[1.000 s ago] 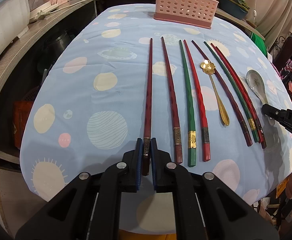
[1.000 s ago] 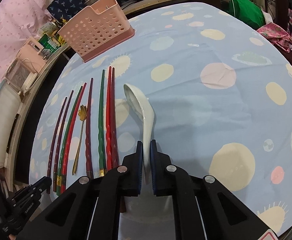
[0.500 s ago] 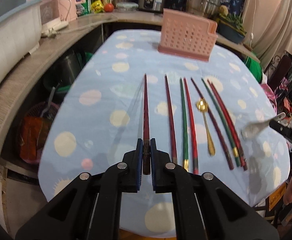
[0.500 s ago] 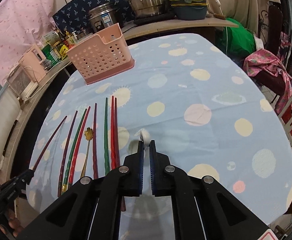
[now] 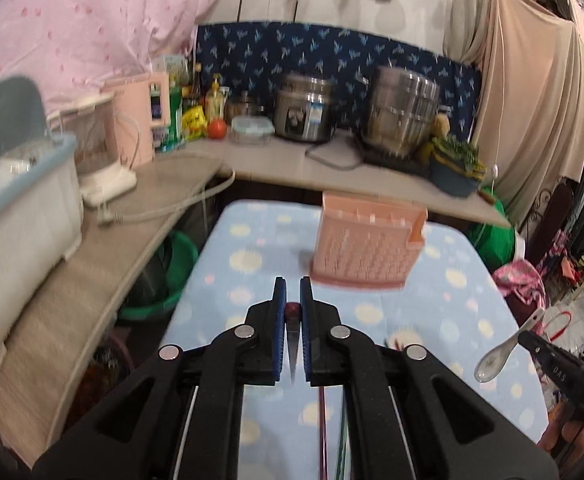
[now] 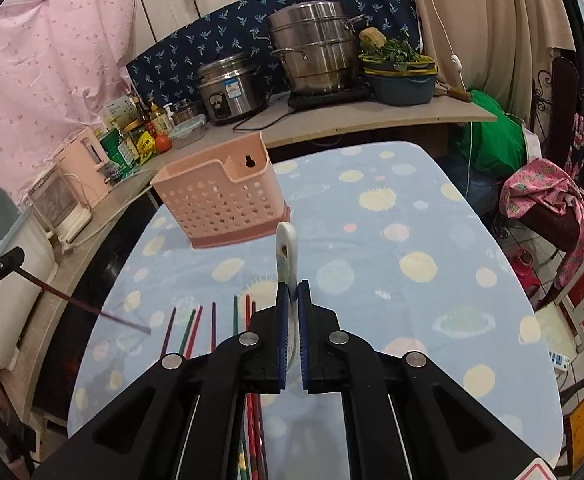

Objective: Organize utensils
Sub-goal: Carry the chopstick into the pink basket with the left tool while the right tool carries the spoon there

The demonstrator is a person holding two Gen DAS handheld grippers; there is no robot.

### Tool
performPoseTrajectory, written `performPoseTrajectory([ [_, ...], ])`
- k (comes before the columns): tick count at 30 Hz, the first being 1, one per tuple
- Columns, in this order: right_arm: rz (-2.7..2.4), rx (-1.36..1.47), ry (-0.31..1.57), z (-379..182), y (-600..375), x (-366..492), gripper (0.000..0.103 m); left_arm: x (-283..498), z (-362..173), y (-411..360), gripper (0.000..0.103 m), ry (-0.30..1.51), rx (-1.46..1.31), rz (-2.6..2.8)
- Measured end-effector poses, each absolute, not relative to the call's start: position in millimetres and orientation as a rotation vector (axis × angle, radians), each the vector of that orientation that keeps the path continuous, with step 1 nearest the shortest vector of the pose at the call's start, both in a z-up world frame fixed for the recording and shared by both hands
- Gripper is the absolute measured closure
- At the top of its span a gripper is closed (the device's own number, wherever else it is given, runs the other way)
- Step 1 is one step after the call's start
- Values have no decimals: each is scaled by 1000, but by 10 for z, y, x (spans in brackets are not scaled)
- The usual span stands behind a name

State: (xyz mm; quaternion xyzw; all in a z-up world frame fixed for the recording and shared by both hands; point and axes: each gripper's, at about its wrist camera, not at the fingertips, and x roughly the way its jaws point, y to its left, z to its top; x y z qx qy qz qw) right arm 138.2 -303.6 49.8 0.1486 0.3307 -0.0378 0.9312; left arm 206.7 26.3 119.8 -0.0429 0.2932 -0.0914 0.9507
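Note:
My left gripper [image 5: 292, 292] is shut on a dark red chopstick [image 5: 292, 312], held in the air and hanging tip-down; it also shows in the right wrist view [image 6: 88, 308] at far left. My right gripper [image 6: 292, 292] is shut on a white ceramic spoon [image 6: 286, 252], handle up; the spoon also shows in the left wrist view [image 5: 500, 354]. The pink perforated utensil basket [image 5: 366, 252] [image 6: 220, 204] stands at the far end of the table, ahead of both grippers. Several red, green and dark chopsticks [image 6: 212, 324] lie in a row on the blue spotted cloth [image 6: 412, 264].
A beige counter [image 5: 92, 260] runs along the table's left and far side with a rice cooker [image 6: 230, 90], steel pots [image 6: 316, 48], bottles and a white dish rack [image 5: 20, 204]. A green tub [image 5: 160, 280] sits below the counter. Chairs and cloth [image 6: 548, 196] stand right of the table.
Both grippers have risen and tilted up from the table. The chopstick and the spoon are lifted clear of the cloth and now face the pink basket.

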Motion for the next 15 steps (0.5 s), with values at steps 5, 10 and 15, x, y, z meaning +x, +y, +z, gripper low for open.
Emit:
performPoseTrajectory([
  [5, -32, 306, 601, 818, -3065, 1918, 98, 2484, 1663, 130, 96, 508, -94, -199],
  [10, -4, 307, 551, 1017, -3044, 2485, 98, 2829, 2112, -22, 96, 409, -122, -214],
  [15, -11, 298, 535, 1061, -3030, 2976, 98, 3119, 2442, -194, 96, 297, -141, -217],
])
